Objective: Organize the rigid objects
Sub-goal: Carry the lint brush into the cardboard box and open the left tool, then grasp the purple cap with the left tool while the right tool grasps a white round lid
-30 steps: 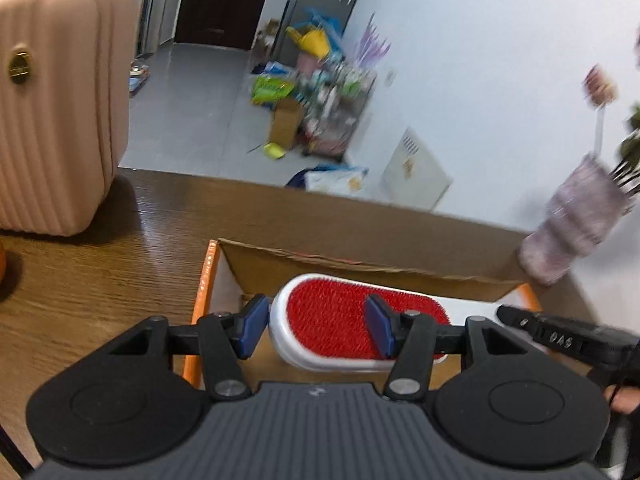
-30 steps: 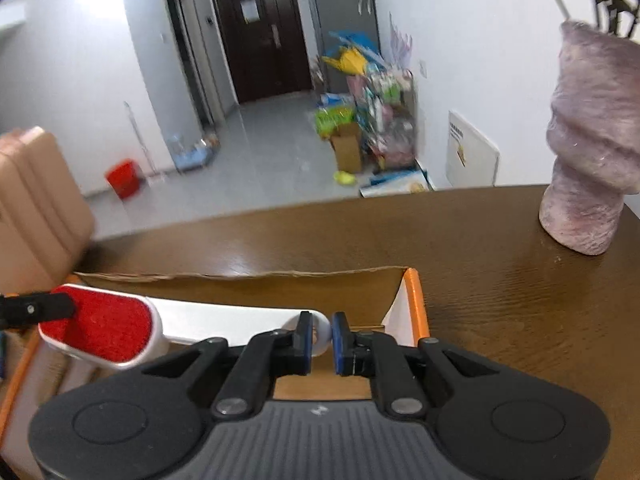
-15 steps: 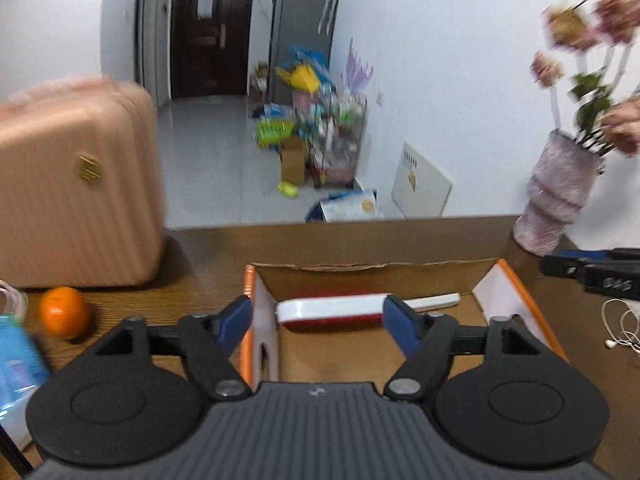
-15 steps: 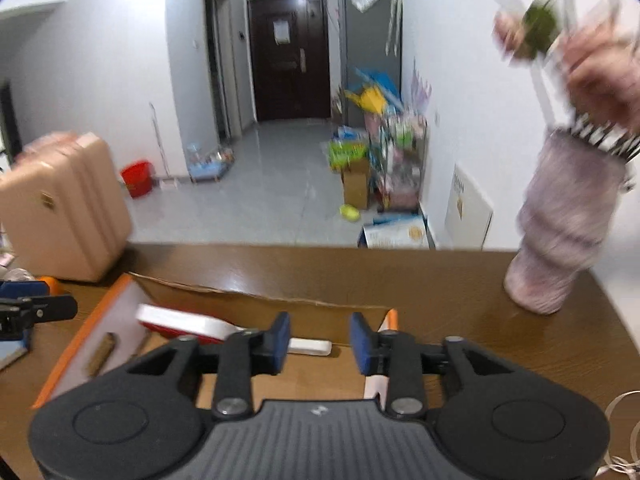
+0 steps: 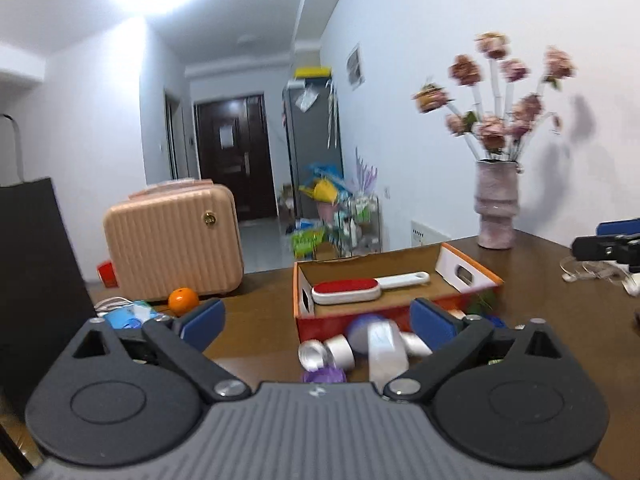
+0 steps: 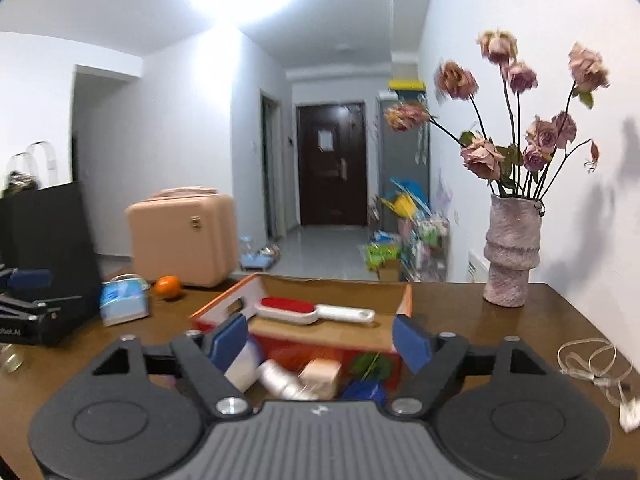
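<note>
A white lint brush with a red pad (image 5: 362, 289) lies flat in an orange-edged cardboard box (image 5: 472, 276) on the brown table; it also shows in the right wrist view (image 6: 304, 310) inside the box (image 6: 404, 304). Loose small items lie in front of the box: a silver cylinder (image 5: 326, 354), a white piece (image 5: 384, 350), a silver tube (image 6: 282, 380) and a beige block (image 6: 322, 372). My left gripper (image 5: 316, 320) is open and empty, pulled back from the box. My right gripper (image 6: 320, 340) is open and empty, also behind the box.
A pink suitcase (image 5: 172, 240) and an orange (image 5: 183, 300) stand at the left. A blue tissue pack (image 6: 122, 304) lies near a black box (image 6: 44, 260). A vase of dried roses (image 6: 510, 256) stands at the right. A white cable (image 6: 596, 368) lies at the right.
Both grippers let go of the lint brush, opened wide and drew back and up from the box. The brush now lies in the box.
</note>
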Motion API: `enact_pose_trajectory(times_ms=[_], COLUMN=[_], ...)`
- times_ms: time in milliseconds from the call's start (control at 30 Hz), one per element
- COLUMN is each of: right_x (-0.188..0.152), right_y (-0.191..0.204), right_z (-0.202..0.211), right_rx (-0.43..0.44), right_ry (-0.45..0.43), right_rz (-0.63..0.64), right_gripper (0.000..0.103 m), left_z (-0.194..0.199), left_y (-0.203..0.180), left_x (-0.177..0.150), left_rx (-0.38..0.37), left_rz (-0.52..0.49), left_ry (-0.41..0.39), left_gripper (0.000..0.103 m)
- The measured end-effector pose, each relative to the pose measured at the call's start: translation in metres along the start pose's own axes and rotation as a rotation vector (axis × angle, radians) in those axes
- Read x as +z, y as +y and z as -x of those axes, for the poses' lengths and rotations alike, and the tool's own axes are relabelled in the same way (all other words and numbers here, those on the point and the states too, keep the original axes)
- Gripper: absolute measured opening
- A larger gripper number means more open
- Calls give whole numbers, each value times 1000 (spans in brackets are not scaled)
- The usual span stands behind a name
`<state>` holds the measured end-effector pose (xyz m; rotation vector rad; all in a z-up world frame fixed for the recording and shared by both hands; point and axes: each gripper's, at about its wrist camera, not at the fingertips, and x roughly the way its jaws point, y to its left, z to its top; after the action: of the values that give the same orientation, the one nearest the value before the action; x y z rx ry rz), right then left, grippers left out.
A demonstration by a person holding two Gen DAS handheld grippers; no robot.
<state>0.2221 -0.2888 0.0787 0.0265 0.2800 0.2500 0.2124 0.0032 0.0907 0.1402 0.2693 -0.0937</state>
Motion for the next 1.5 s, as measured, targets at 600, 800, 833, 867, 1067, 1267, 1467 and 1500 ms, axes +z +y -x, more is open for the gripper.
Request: enact_pose_trajectory(times_ms=[600,800,833,867,1067,1267,1467,1500], right_x=[-129,-135,-135,-135,-126,-118,-115,-117], right_y=[73,62,60,58,38,16,12,12], right_z=[106,86,82,77,46,-3,-64,-72], right_rx=[17,14,10,3,-61,-61,-31,-33], right_ry=[-21,43,55,62,89,163,267,284], right_rz=[-21,-60,-59,-52,-64,-59,33,44], right_gripper=[101,101,101,101,99,93,93,86], left_z=[131,110,108,103,58,2,-70,-80], left_y=[-52,-44,-42,-41,-42,-50,-36,-31], left_x=[-118,-123,-125,-127,-130,-115,-95,-93], left_rx=[-54,-14,-12,-8,-28,-45,0,3], left_rz=[-48,11,8,8,0,-1,0,7], left_ry=[-38,27,34,40,129,158,208,215], left_gripper=[103,103,103,103,103,103,101,95])
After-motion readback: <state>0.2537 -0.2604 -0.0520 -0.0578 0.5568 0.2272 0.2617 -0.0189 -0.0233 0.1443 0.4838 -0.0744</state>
